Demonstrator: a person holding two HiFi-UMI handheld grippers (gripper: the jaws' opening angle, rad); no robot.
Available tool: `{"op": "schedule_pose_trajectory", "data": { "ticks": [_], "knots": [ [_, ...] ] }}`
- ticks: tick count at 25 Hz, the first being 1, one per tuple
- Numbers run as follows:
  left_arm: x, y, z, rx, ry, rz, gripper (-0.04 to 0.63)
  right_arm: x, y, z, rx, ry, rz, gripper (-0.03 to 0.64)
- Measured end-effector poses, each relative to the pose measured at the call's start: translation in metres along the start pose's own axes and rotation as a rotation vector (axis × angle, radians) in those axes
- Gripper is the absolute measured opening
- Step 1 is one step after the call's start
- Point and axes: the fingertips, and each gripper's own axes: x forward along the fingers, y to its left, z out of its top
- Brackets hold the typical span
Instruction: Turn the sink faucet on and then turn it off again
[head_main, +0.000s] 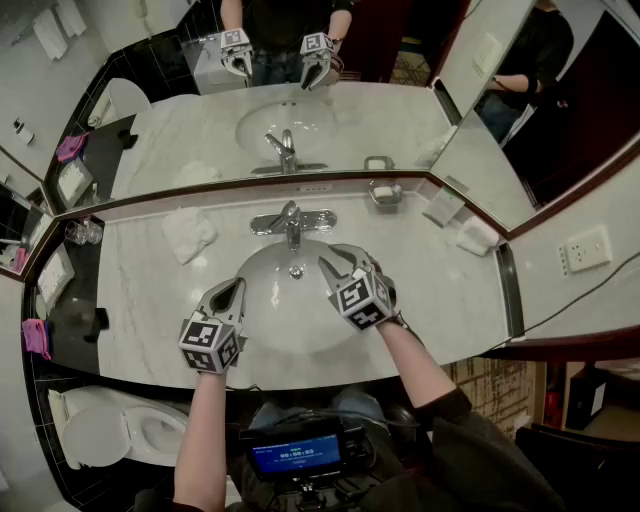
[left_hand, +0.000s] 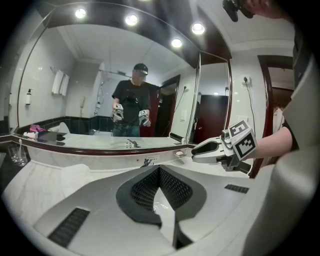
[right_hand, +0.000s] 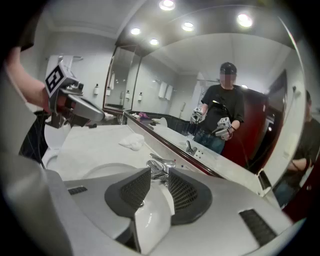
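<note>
The chrome faucet (head_main: 290, 222) with a single lever stands at the back of the white sink basin (head_main: 270, 330), and in the right gripper view the faucet (right_hand: 161, 166) shows just beyond the jaws. My right gripper (head_main: 333, 256) hovers over the basin a little in front and to the right of the faucet; its jaws are open with nothing between them and they do not touch the faucet. My left gripper (head_main: 236, 287) is held over the basin's left side, shut and empty. No stream of water shows.
On the marble counter (head_main: 450, 290) a crumpled white cloth (head_main: 188, 233) lies left of the faucet and a soap dish (head_main: 384, 193) sits to its right. Drinking glasses (head_main: 85, 232) stand at the far left. A mirror (head_main: 300, 110) rises directly behind the faucet. A toilet (head_main: 110, 430) is at the lower left.
</note>
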Motion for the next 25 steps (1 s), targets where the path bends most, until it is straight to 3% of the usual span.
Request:
{"op": "schedule_pose_trajectory", "data": {
  "ticks": [6, 11, 17, 25],
  "knots": [
    [0.035, 0.014, -0.002, -0.007, -0.024, -0.006, 0.0, 0.065, -0.001, 0.018, -0.408, 0.025, -0.036, 0.221],
    [0.057, 0.028, -0.007, -0.027, -0.05, 0.022, 0.0, 0.118, 0.003, 0.022, -0.662, 0.039, -0.041, 0.222],
    [0.07, 0.054, -0.017, -0.073, -0.09, 0.065, 0.0, 0.166, 0.012, 0.016, -0.857, 0.045, -0.027, 0.222],
    [0.08, 0.069, -0.023, -0.082, -0.09, 0.093, 0.0, 0.209, 0.019, 0.014, -0.964, 0.06, 0.027, 0.224]
  ]
}}
